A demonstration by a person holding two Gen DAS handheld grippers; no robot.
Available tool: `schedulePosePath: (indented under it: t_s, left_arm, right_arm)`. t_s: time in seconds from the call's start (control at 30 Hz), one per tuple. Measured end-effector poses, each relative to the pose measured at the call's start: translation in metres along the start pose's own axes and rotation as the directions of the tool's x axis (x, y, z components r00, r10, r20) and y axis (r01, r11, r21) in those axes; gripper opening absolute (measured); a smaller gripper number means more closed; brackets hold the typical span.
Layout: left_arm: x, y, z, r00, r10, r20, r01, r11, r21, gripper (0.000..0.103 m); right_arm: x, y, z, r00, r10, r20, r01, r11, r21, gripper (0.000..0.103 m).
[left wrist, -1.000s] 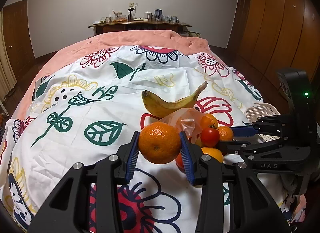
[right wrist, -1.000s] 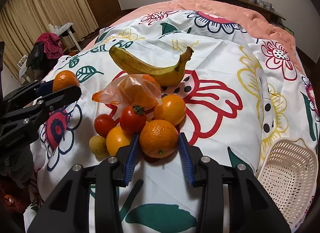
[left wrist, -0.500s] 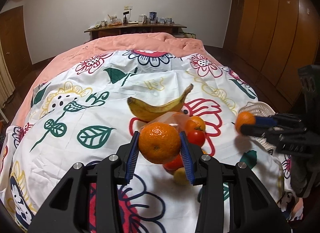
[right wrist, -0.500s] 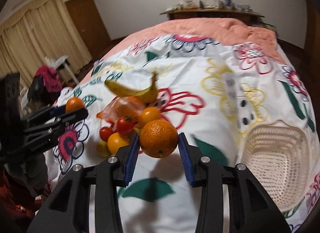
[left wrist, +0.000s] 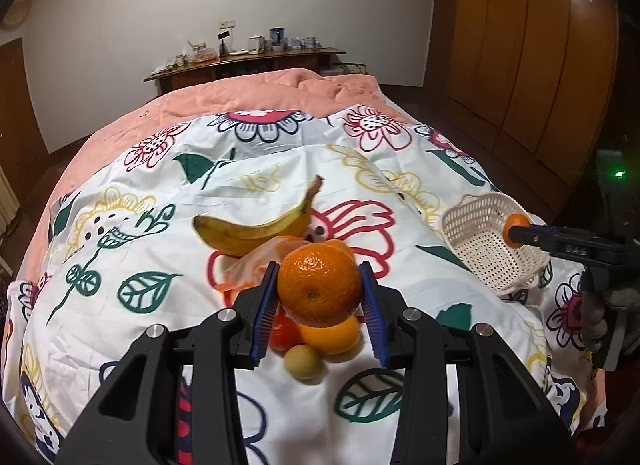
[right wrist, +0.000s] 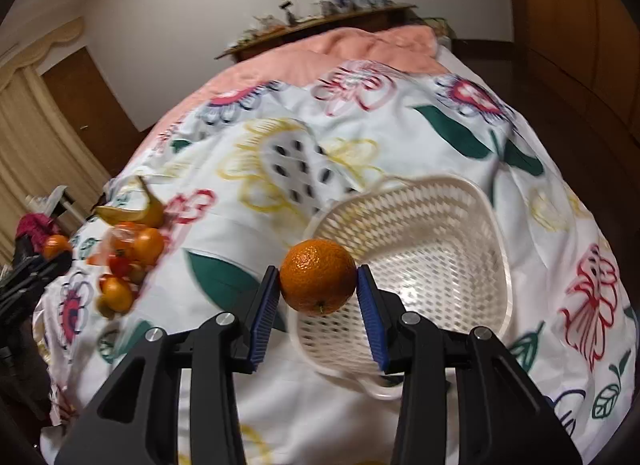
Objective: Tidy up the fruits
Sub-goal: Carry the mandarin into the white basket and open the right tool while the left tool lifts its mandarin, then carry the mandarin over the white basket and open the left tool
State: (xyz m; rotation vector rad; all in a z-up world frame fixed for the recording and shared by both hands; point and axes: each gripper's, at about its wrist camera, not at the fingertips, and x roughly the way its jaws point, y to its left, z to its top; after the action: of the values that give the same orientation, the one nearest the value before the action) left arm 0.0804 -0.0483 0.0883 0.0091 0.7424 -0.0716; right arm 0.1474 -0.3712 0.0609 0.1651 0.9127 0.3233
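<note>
My left gripper is shut on a mandarin and holds it above the fruit pile on the flowered bed cover. My right gripper is shut on another mandarin and holds it at the near left rim of the empty white basket. In the left wrist view the right gripper and its mandarin hang over the basket's right edge. A banana, an orange plastic bag, tomatoes and more oranges lie in the pile.
The flowered cover lies over a pink quilt. A wooden sideboard with small items stands at the far wall. Wooden wardrobes line the right. The bed edge drops off just right of the basket.
My right gripper has carried its mandarin from the fruit pile rightward to the basket. My left gripper has kept its mandarin and shifted slightly right over the pile.
</note>
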Motion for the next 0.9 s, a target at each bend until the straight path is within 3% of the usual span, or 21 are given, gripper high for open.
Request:
schedulePosePath:
  t_s: [0.4,0.9]
  left_arm:
    - [0.012,-0.042,0.011,0.999,-0.03,-0.024,0.032,0.996,0.078,0.041]
    - [0.028,-0.075,0.02,0.995,-0.075,-0.058,0.082,0.989,0.125,0.041]
  right_arm:
    - [0.015,-0.04,-0.014,0.994,-0.104,-0.029,0.105,0.993,0.058,0.04]
    - [-0.001,-0.047,-0.018,0.994,-0.106,0.034,0.103,0.993,0.064,0.041]
